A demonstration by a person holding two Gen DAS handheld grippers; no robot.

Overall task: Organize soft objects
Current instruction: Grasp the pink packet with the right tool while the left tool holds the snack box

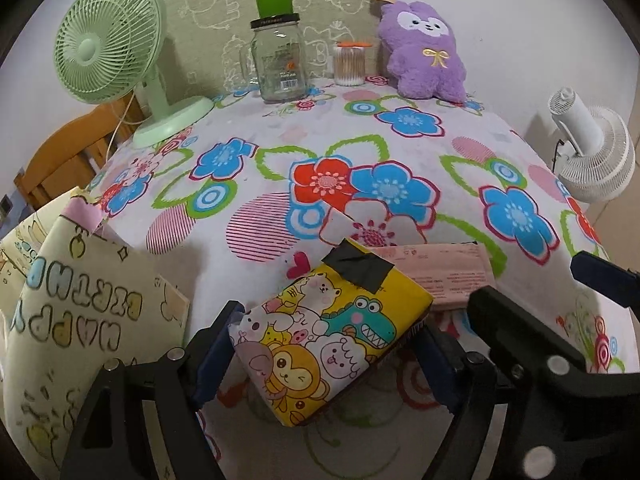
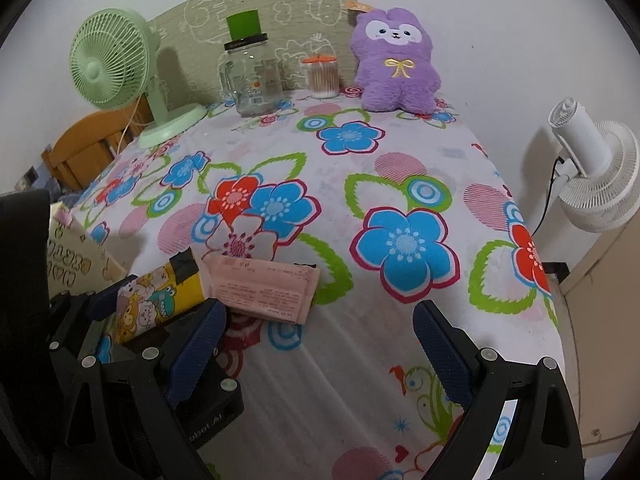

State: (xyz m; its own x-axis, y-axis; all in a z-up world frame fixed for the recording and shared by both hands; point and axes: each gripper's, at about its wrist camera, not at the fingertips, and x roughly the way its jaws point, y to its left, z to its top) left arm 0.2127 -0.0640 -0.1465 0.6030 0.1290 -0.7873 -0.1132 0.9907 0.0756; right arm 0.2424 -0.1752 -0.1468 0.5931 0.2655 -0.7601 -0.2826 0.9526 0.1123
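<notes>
We are holding the yellow cartoon tissue pack in the left tongs, whose blue pads are clenching it from both sides at the near edge of the desk, which a flowered cloth covers. The pack is sitting tilted, its far corner with the black tape patch resting on or just over the pink tissue pack lying flat beside it; whether the two are touching we cannot tell. The right tongs are hanging released and empty over bare cloth to the right of both packs. A cream birthday gift bag is standing at the near left, which we are judging to be a likely place for the soft things. The purple plush toy is sitting at the far right, well apart from us, beside the cotton swab jar and the glass jar. The risk we are seeing: the pack is soft and slick, so a squeeze could buckle it and let it slide out; lifting it could also drag the pink pack off the near edge, and the bag may tip if nudged.
</notes>
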